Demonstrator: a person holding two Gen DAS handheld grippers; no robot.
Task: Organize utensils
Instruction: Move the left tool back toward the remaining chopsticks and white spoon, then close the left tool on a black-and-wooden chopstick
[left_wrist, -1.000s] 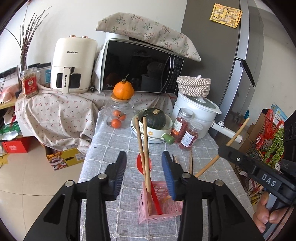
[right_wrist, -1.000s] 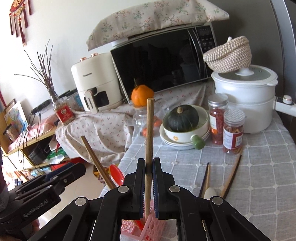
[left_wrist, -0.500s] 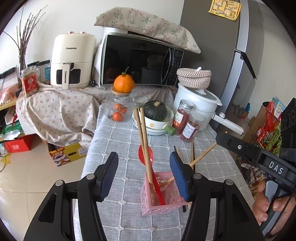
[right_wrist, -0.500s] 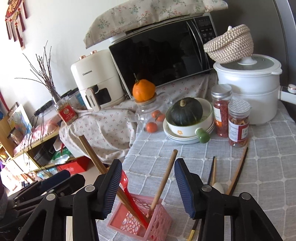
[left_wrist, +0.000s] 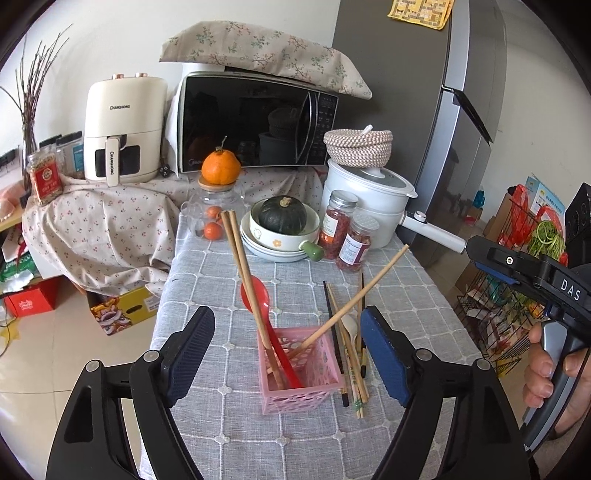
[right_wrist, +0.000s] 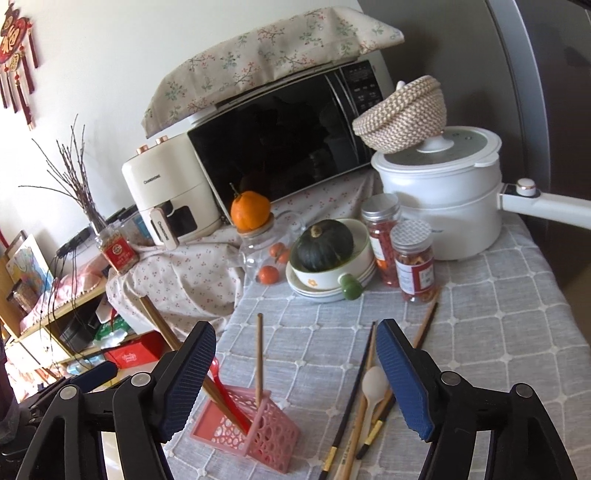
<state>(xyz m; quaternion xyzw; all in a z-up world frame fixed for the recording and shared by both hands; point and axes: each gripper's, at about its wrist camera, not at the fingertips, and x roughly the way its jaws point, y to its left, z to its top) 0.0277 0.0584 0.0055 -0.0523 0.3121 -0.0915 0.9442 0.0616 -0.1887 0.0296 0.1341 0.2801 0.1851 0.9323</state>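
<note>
Both sets of jaws have just been opening and now stand wide apart with nothing between them. The left hand-held gripper (left_wrist: 287, 349) frames the pink basket (left_wrist: 317, 386) at twelve o'clock; chopsticks (left_wrist: 242, 266) and a red spoon (left_wrist: 255, 295) lean inside so they stand upright. From the right hand-held gripper (right_wrist: 295, 373), loose chopsticks (right_wrist: 352, 432) and a white spoon (right_wrist: 373, 384) lie on the table (right_wrist: 498, 332) at five o'clock of the basket, awaiting pickup.

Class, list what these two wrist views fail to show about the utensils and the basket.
- Pink basket floor, both views: hidden by its walls and the red spoon.
- Loose chopsticks, right wrist view: lower ends cut off by the frame's edge.
- White spoon, left wrist view: mostly behind chopsticks.
</note>
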